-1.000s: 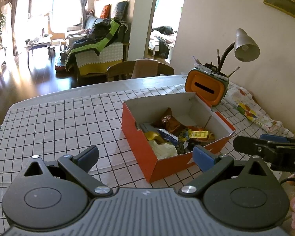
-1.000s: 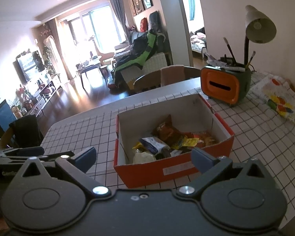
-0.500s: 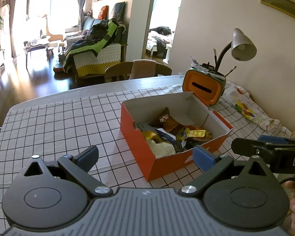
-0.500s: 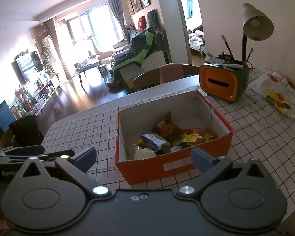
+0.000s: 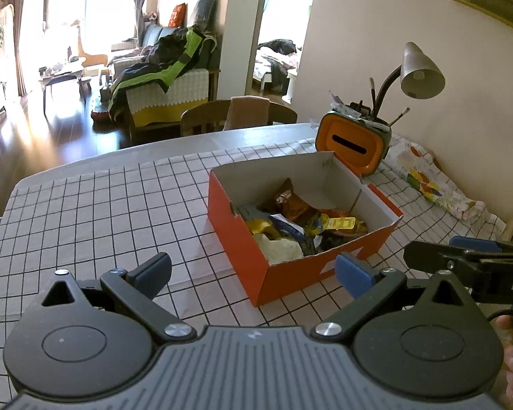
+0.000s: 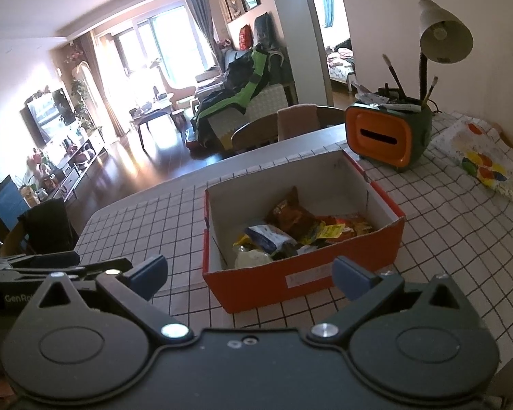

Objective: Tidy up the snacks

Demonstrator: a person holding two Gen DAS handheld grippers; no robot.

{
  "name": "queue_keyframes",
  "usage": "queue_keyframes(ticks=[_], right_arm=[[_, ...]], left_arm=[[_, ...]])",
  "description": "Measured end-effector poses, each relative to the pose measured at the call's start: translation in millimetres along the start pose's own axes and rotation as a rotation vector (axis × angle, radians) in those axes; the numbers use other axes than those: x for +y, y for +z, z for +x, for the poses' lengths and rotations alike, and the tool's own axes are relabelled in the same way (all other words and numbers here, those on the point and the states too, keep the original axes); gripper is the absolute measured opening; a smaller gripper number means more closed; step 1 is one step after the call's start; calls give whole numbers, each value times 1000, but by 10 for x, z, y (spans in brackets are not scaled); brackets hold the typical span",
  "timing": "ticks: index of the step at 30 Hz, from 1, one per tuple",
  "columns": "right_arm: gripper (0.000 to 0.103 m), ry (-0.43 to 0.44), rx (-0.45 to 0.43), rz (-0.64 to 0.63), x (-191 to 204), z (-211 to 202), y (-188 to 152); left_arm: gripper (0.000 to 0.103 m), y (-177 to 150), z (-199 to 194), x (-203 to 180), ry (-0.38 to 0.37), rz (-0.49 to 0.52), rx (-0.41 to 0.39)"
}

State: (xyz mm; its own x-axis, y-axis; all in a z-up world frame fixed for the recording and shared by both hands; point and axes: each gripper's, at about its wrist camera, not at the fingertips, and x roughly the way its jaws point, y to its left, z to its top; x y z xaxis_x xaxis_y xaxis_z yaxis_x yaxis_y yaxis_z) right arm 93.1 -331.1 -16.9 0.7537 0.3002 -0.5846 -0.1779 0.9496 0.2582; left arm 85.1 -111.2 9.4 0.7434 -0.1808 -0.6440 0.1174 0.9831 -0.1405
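The rectangular orange cardboard box [image 5: 256, 266] is sitting with its long axis running away toward the orange holder [image 5: 354, 143], crinkly snack packets [image 6: 290, 229] piled inside. Left gripper [image 5: 253, 271] and right gripper [image 6: 249, 270] are hovering spread, empty.

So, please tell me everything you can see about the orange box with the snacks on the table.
The orange box is an open, lidless cardboard carton, orange outside and pale inside, with a whitish label on its near wall. It stands flat on the checked tablecloth, in front of the orange and green organiser. Mixed snack packets lie loose in it, well below the rim. Both pairs of jaws are open and apart from it.
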Motion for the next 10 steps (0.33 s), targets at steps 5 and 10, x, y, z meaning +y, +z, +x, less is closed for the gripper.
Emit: queue_keyframes(ticks=[5,10], right_arm=[[103,-3,0,9,-18,-21,-18],[103,-4,2,22,-43,-31,-37]], left_arm=[[103,0,-3,-3,3,4,1],[103,-6,-11,-15,-1,11,8]])
